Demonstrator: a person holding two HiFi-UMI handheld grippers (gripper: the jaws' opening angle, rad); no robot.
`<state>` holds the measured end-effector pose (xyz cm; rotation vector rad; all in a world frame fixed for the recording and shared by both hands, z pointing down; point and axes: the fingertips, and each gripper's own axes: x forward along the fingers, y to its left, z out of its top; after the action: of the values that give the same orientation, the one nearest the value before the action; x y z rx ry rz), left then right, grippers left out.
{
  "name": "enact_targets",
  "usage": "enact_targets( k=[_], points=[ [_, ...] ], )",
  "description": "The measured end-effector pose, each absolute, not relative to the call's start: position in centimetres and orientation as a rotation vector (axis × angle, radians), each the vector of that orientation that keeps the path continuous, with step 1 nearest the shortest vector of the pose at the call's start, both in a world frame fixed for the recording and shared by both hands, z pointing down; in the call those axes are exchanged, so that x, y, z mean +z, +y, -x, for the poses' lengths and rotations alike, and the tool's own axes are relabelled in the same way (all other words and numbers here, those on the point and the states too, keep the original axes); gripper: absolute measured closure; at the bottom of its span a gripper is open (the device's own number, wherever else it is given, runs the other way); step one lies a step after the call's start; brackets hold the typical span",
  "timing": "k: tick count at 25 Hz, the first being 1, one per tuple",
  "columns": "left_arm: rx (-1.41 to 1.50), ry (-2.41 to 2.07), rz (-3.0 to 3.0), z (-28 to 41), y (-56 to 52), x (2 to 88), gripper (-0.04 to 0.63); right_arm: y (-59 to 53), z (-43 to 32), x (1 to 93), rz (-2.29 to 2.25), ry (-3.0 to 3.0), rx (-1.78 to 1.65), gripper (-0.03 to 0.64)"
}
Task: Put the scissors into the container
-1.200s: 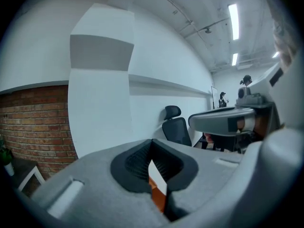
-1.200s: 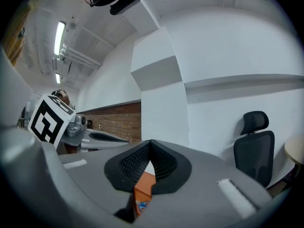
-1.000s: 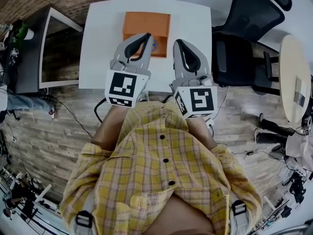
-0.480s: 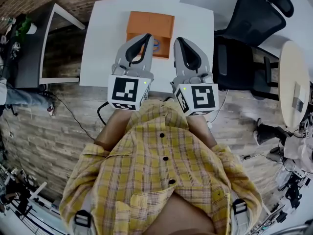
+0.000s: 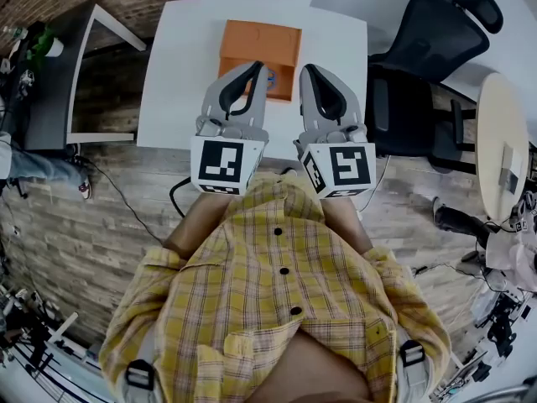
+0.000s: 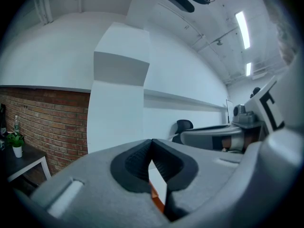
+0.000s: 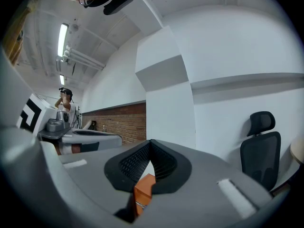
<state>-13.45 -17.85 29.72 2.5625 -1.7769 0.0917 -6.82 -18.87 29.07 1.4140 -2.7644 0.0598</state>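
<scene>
An orange container (image 5: 260,42) stands at the middle of the white table (image 5: 172,74). Both grippers are held side by side over the table's near edge, close to my chest, pointing toward the container. My left gripper (image 5: 256,67) has its jaws shut, tips touching, nothing between them. Beside it, my right gripper (image 5: 307,70) is shut and empty too. A small bluish thing (image 5: 268,77) shows at the container's near edge by the left gripper's tip; I cannot tell whether it is the scissors. Slivers of the orange container (image 6: 156,194) (image 7: 144,189) show through the jaw gaps.
A black office chair (image 5: 419,65) stands right of the table. A dark desk (image 5: 46,82) with a small plant is at the left, a round table (image 5: 503,133) at the far right. Cables lie on the wooden floor. A person (image 7: 65,99) stands far off.
The left gripper has shifted slightly to the right, closer to the right gripper. Both stay shut, and the container has not moved.
</scene>
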Motion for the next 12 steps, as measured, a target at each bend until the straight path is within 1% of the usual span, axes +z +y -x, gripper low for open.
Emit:
enact_targets(
  k=[12],
  points=[
    [0.099, -1.757, -2.569, 14.8, -17.9, 30.4, 0.591, -18.9, 9.1, 29.5, -1.4, -2.756, 0.061, 0.611]
  ],
)
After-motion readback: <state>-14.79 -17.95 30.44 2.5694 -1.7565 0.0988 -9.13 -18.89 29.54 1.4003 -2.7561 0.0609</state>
